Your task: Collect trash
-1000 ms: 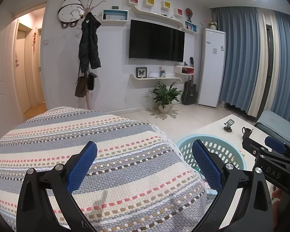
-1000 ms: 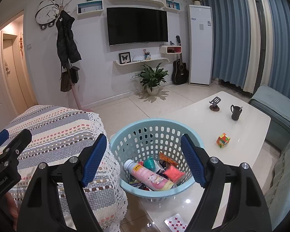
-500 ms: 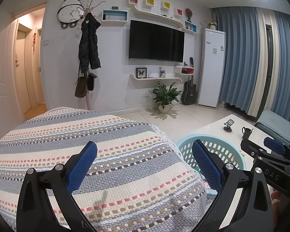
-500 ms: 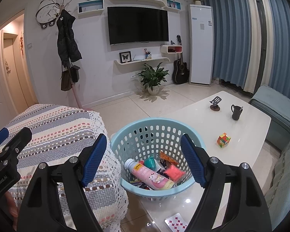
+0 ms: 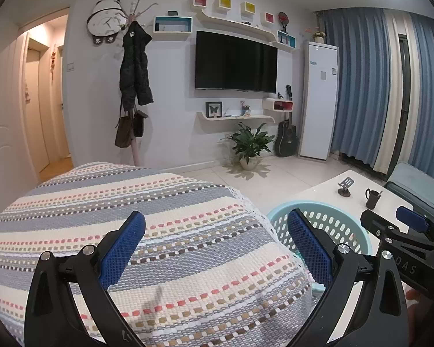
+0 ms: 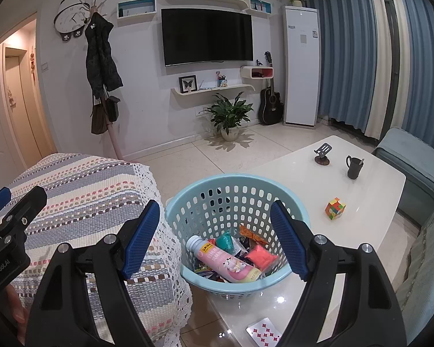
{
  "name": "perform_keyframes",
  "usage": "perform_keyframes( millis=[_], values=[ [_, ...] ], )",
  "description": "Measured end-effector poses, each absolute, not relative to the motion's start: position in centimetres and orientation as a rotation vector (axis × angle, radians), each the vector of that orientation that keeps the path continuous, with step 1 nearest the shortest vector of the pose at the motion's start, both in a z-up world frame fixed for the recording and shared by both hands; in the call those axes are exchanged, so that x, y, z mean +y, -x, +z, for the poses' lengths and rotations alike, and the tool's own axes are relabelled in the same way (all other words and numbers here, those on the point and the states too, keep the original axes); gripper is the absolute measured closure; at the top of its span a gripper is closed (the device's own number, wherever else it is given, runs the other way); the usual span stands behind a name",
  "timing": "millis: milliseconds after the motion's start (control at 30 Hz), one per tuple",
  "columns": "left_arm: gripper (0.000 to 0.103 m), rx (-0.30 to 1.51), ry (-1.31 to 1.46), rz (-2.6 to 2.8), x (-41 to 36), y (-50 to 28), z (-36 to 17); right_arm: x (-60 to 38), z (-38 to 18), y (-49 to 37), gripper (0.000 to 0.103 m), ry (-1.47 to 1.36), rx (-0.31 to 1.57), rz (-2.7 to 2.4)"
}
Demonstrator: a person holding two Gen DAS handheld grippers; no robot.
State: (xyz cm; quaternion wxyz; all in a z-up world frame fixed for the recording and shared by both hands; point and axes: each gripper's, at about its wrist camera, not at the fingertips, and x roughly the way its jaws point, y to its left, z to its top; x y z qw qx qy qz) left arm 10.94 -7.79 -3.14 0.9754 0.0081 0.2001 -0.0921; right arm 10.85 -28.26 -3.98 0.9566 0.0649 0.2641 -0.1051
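Note:
A light blue perforated basket (image 6: 217, 185) stands on the near end of a white table (image 6: 373, 196). Inside lie a pink bottle (image 6: 228, 263), a teal wrapper (image 6: 226, 241), a red packet (image 6: 261, 256) and an orange wrapper (image 6: 251, 235). My right gripper (image 6: 215, 238) hovers above the basket, open, nothing between its blue pads. My left gripper (image 5: 215, 248) is open and empty over a striped woven cover (image 5: 130, 217); the basket (image 5: 329, 225) shows at its right, with the right gripper (image 5: 402, 231) beyond. In the right wrist view the left gripper (image 6: 5, 211) shows at the left edge.
On the table stand a colour cube (image 6: 335, 208), a dark mug (image 6: 354, 167), a small stand (image 6: 322, 154) and a card (image 6: 263, 331) at the near edge. The striped cover (image 6: 86, 202) drapes furniture beside the basket. A blue seat (image 6: 413, 159) lies right; a potted plant (image 6: 230, 115) stands by the wall.

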Motion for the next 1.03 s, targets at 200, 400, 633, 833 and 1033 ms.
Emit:
perform_keyframes(
  millis=[200, 400, 633, 833, 1033],
  values=[
    [0.008, 0.398, -0.025, -0.178, -7.7, -10.9, -3.1, -28.3, -4.0, -10.9, 0.028, -0.124, 0.532, -0.211],
    [0.008, 0.398, -0.025, -0.171, -7.7, -10.9, -2.9, -28.3, -3.9, -10.9, 0.028, -0.120, 0.529, -0.212],
    [0.008, 0.387, -0.061, -0.136, -8.0, -10.8, -2.9, -28.2, -3.6, -10.8, 0.028, -0.109, 0.523, -0.212],
    [0.007, 0.405, -0.049, -0.151, -7.5, -11.1, -2.9, -28.1, -3.5, -10.7, 0.028, -0.107, 0.518, -0.211],
    [0.007, 0.402, -0.026, -0.162, -6.8, -11.2, -2.7, -28.0, -3.5, -10.7, 0.028, -0.106, 0.519, -0.209]
  ],
)
